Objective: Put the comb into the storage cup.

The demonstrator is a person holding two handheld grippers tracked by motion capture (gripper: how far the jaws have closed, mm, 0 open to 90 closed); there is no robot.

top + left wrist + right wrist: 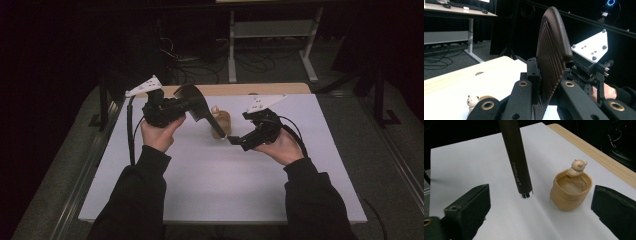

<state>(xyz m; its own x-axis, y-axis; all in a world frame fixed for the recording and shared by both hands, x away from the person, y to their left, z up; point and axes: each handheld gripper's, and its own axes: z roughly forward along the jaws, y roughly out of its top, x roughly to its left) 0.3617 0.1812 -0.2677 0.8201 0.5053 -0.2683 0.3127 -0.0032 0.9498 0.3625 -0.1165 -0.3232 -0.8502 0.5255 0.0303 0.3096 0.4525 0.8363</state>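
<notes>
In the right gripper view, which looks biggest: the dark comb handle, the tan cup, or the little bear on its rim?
1. comb handle, though it is partly cropped.
2. tan cup.
3. bear figure, clearly smallest.

The comb's (pixel 551 57) lower teeth are hidden between the jaws; the cup (pixel 485 98) is largely hidden behind one jaw.

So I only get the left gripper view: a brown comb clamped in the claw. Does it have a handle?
Observer: Yes, the comb has a dark round handle that slopes down toward the white sheet.
Operator: And that little bear?
Observer: The bear perches on the rim of a tan cup.
Operator: Is the other claw holding anything?
Observer: No, the right claw is open, with the handle's end and the cup between its jaws.
</notes>
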